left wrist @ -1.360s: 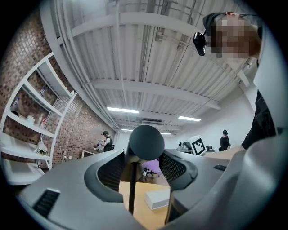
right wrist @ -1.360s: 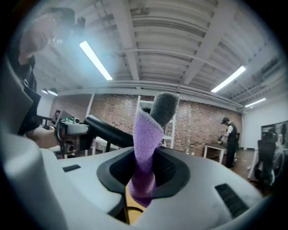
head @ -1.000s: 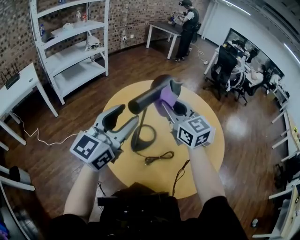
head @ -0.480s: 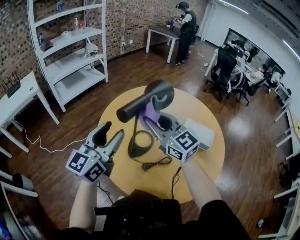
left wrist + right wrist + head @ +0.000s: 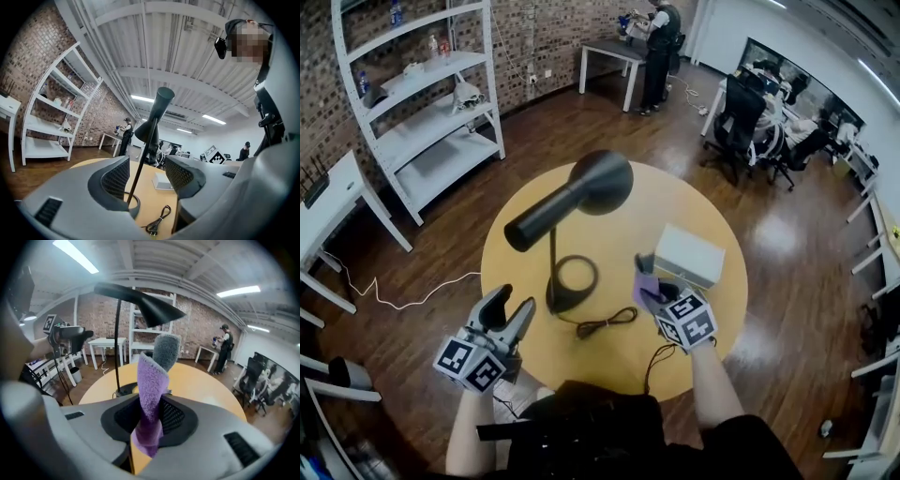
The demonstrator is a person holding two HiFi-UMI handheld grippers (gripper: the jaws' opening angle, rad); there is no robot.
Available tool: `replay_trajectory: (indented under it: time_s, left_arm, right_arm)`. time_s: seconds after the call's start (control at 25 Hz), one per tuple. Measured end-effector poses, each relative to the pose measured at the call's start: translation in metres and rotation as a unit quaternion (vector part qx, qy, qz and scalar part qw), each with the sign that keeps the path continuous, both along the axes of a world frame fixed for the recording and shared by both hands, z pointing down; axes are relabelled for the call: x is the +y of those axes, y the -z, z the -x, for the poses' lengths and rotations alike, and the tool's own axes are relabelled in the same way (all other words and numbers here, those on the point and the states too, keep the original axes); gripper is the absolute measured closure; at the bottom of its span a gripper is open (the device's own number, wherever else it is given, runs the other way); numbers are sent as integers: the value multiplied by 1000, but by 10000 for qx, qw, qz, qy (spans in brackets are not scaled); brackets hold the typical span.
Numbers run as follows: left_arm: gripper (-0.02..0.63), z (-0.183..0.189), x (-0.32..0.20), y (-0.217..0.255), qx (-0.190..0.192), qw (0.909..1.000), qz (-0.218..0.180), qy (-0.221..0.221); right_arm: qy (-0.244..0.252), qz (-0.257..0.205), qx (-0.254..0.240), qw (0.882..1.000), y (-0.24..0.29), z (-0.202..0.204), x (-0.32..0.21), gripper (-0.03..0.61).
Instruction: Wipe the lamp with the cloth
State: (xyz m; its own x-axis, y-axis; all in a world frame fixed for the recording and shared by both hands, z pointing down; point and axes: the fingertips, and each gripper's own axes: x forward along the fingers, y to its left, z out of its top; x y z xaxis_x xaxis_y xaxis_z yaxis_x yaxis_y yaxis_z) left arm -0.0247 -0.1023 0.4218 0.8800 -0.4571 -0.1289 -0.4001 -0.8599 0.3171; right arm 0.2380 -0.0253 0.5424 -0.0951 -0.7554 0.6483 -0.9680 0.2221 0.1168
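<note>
A black desk lamp (image 5: 572, 202) stands on the round yellow table (image 5: 628, 225), its shade tilted up and its ring base (image 5: 572, 283) near the middle. My right gripper (image 5: 649, 281) hovers low to the right of the base, shut on a purple cloth (image 5: 645, 286) that sticks up between its jaws. The right gripper view shows the cloth (image 5: 151, 390) upright, with the lamp (image 5: 150, 305) beyond it. At the table's front left edge my left gripper (image 5: 512, 311) is open and empty. In the left gripper view the lamp (image 5: 157, 110) stands farther off, beyond the open jaws.
A white box (image 5: 689, 255) lies on the table just behind the right gripper. The lamp's cord (image 5: 605, 325) is coiled in front of the base. White shelves (image 5: 422, 94) and a white table (image 5: 328, 202) stand left; a person (image 5: 658, 37) works far back, office chairs (image 5: 741, 122) at right.
Both grippers have dropped from the lamp's shade toward the table's front. The right one carried the cloth down to the right, beside the box; the left sank to the front left edge.
</note>
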Motion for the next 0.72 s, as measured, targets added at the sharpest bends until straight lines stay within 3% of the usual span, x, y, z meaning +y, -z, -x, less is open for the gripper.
replay_trajectory:
  time_s: [0.24,0.44,0.52,0.6,0.72]
  left_arm:
    - [391,-13,12,-19,14,9996,-41,-286]
    - [391,-31,18,-23,36,9990,25,-445]
    - [391,-35,21,-28,12,9986,124,-515]
    - [391,-39,25,-33,11,9981,237,-574]
    - [391,-45,27,-38,2,9977,303,-607]
  right_arm:
    - [-814,687,-239,9940,-44,-41,62,477]
    - [-1047,912,-325,9898,-62,-57,86,473]
    - [-1020,1238,-227,9868,-76,-59,93,430]
    - [-997,1567,-100,9825,-89,-61,100,327]
    - [-1106,1460,-26,9831,-87,-66,102,324]
